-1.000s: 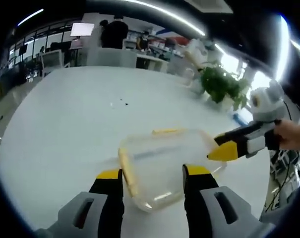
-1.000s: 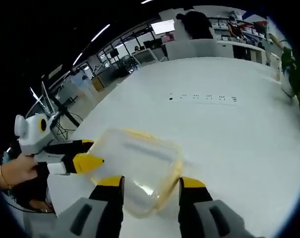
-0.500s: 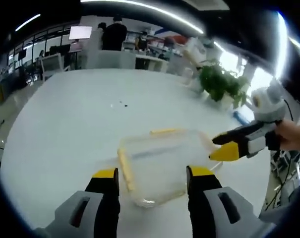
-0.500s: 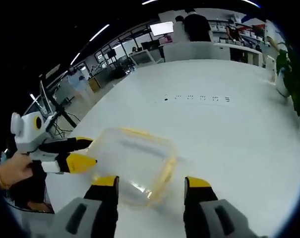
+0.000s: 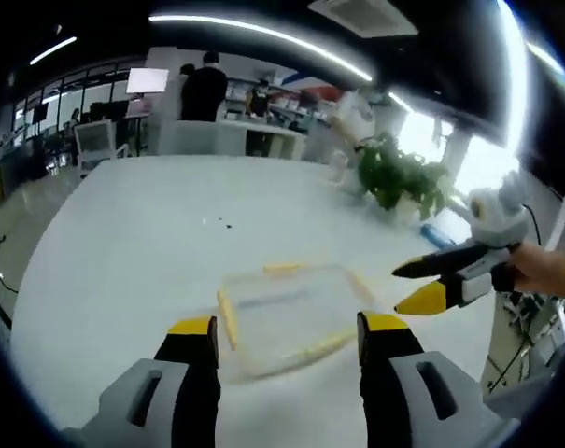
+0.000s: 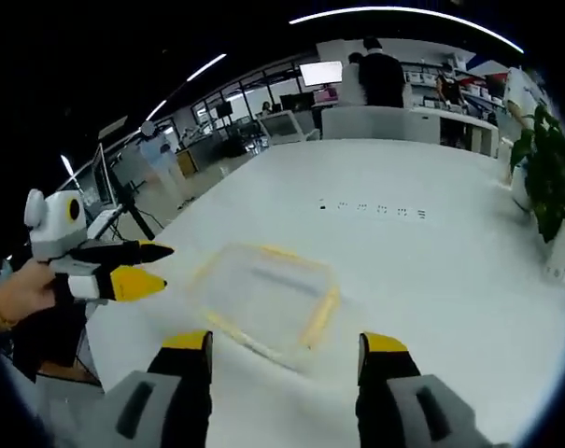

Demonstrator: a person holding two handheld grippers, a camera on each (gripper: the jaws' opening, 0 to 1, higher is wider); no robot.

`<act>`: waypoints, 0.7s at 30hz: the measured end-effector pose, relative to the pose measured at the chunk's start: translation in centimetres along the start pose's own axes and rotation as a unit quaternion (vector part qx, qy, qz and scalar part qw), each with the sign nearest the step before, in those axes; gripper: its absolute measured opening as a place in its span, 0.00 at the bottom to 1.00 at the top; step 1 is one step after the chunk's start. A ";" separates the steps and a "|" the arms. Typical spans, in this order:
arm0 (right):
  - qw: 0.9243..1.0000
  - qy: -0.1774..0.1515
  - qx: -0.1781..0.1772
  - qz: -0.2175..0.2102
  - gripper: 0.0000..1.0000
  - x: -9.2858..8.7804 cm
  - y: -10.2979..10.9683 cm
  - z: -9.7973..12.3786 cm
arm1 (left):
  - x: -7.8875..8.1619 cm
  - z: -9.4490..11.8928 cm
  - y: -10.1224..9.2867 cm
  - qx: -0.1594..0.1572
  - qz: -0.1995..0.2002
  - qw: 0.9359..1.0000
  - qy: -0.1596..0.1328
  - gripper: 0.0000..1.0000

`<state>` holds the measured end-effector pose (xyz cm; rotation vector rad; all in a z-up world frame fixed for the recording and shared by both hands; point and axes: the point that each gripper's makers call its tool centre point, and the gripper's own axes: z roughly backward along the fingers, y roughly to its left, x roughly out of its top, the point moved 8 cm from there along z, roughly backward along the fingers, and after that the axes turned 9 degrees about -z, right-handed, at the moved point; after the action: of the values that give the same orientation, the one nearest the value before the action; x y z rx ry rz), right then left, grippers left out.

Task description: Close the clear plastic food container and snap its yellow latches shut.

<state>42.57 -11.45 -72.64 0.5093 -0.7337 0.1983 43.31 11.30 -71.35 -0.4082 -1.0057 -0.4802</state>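
My left gripper point(image 5: 287, 329) is wide open and holds nothing. Its two yellow-tipped jaws stand far apart at the bottom of the left gripper view. The clear plastic food container point(image 5: 287, 313) lies flat on the white table point(image 5: 123, 243), just past those jaws and not touching them. Its lid looks down on it, and yellow latches point(image 5: 228, 317) run along its edges. From here its long side goes across the view, left to right, and tips a little.

My right gripper point(image 6: 287, 343) is wide open too, with nothing in it. In the right gripper view the container point(image 6: 268, 299) sits on the table point(image 6: 431, 280) ahead of the jaws, apart from them. Here its long side slants from the upper left down to the lower right.

I can see my right gripper point(image 5: 430, 285) in the left gripper view, off to the right of the container, with my hand point(image 5: 548, 271) holding it. My left gripper point(image 6: 123, 268) shows at the left of the right gripper view, beside the container and not touching it.

A green plant point(image 5: 394, 177) stands at the far side of the table.
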 end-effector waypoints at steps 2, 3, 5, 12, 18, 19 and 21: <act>1.000 -0.004 0.000 -0.001 0.62 -0.1 0.2 0.7 | 0.0 0.8 -0.4 -0.002 -0.008 1.000 -0.004 0.61; 1.000 -0.007 0.000 -0.001 0.62 -0.2 0.3 1.0 | 0.0 1.2 -0.6 -0.004 -0.012 1.000 -0.005 0.61; 1.000 -0.012 0.001 -0.001 0.62 -0.5 0.8 1.8 | 0.0 2.0 -1.0 -0.007 -0.024 1.000 -0.008 0.62; 0.999 -0.026 0.020 0.000 0.68 -1.7 2.3 3.8 | -0.4 4.6 -2.0 -0.011 -0.045 0.999 -0.017 0.64; 0.999 -0.031 0.024 -0.001 0.68 -3.2 3.5 5.3 | -0.9 6.4 -2.8 -0.024 -0.067 0.997 -0.025 0.66; 0.999 -0.034 0.025 -0.003 0.68 -3.4 3.6 5.5 | -1.1 6.8 -2.9 -0.026 -0.072 0.997 -0.026 0.67; 0.999 -0.038 0.031 -0.006 0.69 -3.8 3.8 6.0 | -1.2 7.5 -3.0 -0.027 -0.075 0.996 -0.029 0.67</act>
<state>34.94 -11.21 -70.02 0.5821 -0.8014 0.1920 35.83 13.04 -68.53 -0.3997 -1.0862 -0.6345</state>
